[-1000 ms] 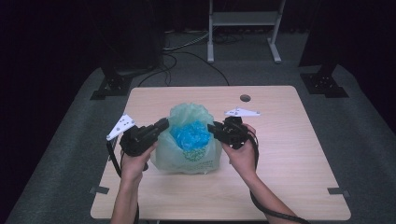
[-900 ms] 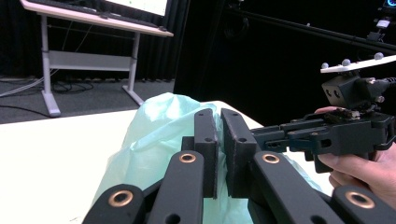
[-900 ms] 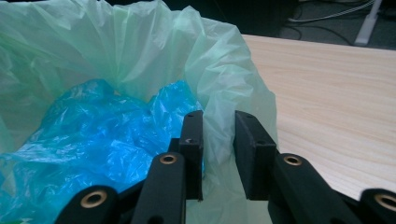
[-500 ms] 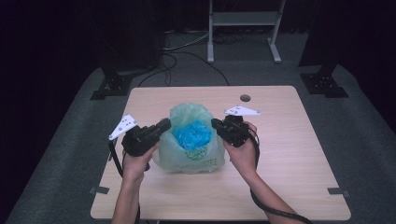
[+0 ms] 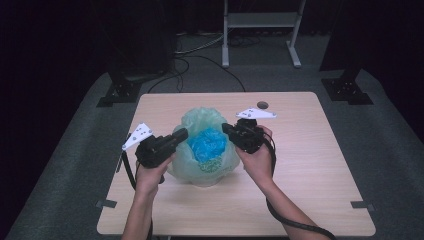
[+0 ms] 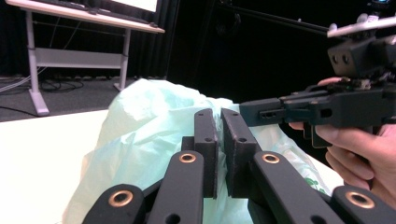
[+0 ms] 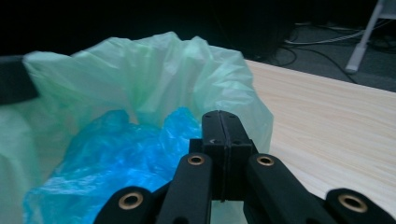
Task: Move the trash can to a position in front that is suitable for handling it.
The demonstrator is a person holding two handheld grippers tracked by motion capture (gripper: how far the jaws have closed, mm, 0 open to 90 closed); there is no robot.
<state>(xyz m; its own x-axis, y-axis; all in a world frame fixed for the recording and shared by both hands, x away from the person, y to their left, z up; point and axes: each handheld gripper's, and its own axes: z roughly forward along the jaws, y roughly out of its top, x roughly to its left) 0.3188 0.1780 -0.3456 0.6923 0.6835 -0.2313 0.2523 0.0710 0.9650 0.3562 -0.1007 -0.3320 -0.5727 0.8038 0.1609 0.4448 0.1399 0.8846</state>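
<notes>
The right gripper (image 5: 231,131) is being held with its jaws pressed together; they have just been closing, and in the right gripper view the pads (image 7: 223,128) are seen meeting flat at the near rim of the green bag (image 7: 154,60). Whether a fold of film is being pinched there cannot be told, though the rim is lying right at the tips. The left gripper (image 5: 183,134) is likewise being held shut: in the left gripper view its pads (image 6: 205,135) are standing almost together against the pale green plastic (image 6: 149,116), apparently nipping that side of the rim.

The green bag (image 5: 200,120) is sitting upright in the middle of the table (image 5: 310,165), between the two hands, with a blue bag (image 5: 209,144) bunched inside its open mouth.

The step in hand is judged to be the taking hold of both sides of the mouth. The next move is being called for gently: the two edges are to be drawn up or together evenly, so that the thin film is not torn and the blue contents are kept inside.
</notes>
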